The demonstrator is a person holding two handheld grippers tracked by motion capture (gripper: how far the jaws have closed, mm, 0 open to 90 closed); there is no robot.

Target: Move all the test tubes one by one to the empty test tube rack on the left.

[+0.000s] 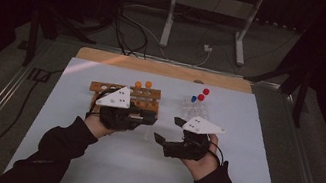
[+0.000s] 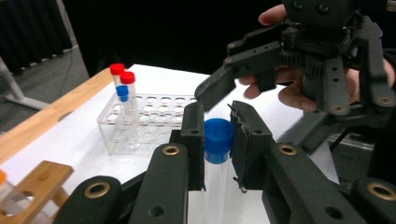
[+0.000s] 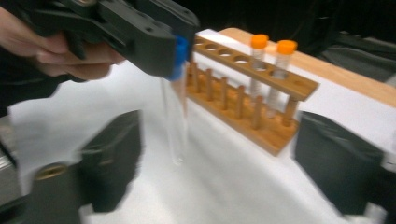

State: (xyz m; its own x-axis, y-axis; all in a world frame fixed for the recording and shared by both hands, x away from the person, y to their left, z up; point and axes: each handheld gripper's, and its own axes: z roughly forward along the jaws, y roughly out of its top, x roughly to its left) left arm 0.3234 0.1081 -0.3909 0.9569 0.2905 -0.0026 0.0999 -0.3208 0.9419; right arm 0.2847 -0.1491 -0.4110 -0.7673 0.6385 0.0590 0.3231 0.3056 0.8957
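Note:
My left gripper (image 1: 149,117) is shut on the blue cap of a clear test tube (image 2: 218,140), which hangs upright just above the white mat. In the right gripper view the same tube (image 3: 173,116) hangs in front of a wooden rack (image 3: 243,93) holding two orange-capped tubes (image 3: 259,42). My right gripper (image 1: 168,129) stands open close to the right of the tube, its jaws wide apart (image 3: 224,163) on either side of it and not touching it. One of its fingers (image 2: 217,86) reaches in above the cap.
A clear plastic rack (image 2: 149,116) holds two red-capped tubes (image 2: 122,74) and a blue-capped one; it stands right of the wooden rack (image 1: 124,96). The white mat (image 1: 137,168) covers the table, with a wooden strip (image 1: 165,69) along the far edge.

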